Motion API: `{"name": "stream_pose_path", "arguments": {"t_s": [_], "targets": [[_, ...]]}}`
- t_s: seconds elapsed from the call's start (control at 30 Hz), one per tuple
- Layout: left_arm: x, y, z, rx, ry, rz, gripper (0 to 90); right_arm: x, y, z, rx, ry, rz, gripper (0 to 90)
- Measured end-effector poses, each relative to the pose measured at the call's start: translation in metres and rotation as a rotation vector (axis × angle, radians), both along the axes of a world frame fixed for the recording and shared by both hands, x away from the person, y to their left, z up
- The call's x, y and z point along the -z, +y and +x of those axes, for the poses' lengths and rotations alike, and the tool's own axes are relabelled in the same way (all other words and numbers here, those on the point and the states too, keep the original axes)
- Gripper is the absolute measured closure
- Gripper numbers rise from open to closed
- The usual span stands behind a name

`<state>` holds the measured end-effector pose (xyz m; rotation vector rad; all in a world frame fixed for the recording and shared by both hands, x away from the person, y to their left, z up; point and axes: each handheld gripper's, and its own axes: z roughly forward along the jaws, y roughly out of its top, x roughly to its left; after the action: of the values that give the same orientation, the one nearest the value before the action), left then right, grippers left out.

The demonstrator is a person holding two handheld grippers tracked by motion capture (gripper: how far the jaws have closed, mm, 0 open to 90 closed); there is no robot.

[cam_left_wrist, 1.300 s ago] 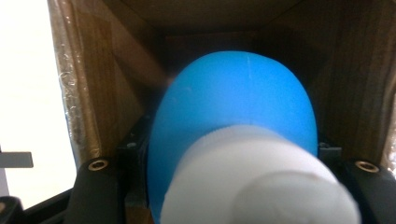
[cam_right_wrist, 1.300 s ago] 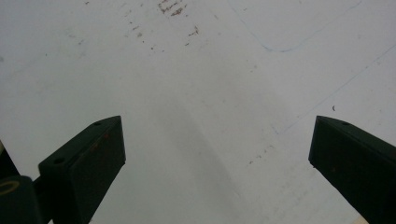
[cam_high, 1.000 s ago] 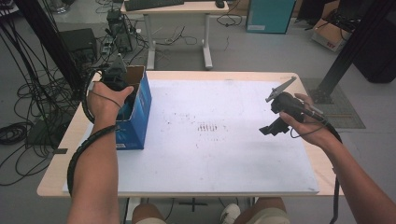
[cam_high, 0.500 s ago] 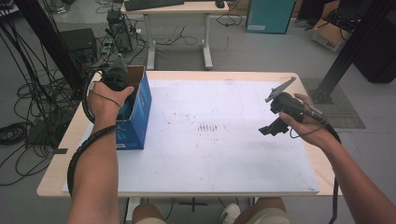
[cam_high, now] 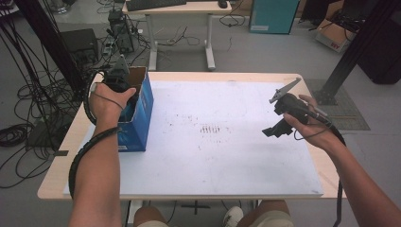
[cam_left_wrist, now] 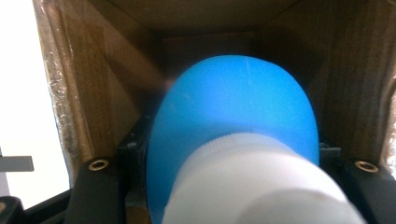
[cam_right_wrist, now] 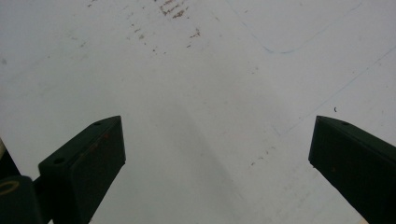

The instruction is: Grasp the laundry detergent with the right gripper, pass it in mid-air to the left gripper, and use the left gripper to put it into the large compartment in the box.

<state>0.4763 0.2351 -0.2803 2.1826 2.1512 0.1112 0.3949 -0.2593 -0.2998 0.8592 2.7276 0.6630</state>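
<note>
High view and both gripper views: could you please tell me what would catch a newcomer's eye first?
The blue box at the table's left edge, with the left hand-held gripper dipped into its open top. Inside, that gripper's view shows a blue bottle with a white cap between its jaws.

A light wooden tabletop [cam_high: 61, 156] carries a large white sheet [cam_high: 227, 156], scuffed with small brown marks, and an open blue box [cam_high: 142, 113] at its left

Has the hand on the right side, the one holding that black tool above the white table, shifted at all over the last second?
No. The right gripper hovers at the same spot beside the dark smudges on the white table.
</note>
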Motion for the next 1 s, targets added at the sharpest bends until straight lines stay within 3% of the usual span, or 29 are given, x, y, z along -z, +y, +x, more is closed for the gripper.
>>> {"name": "stream_pose_path", "arguments": {"t_s": [1.0], "targets": [[0.0042, -0.0013, -0.0003, 0.012, -0.001, 0.001, 37.6, 0.0004, 0.0039, -0.0024, -0.001, -0.015, 0.015, 3.8]]}}
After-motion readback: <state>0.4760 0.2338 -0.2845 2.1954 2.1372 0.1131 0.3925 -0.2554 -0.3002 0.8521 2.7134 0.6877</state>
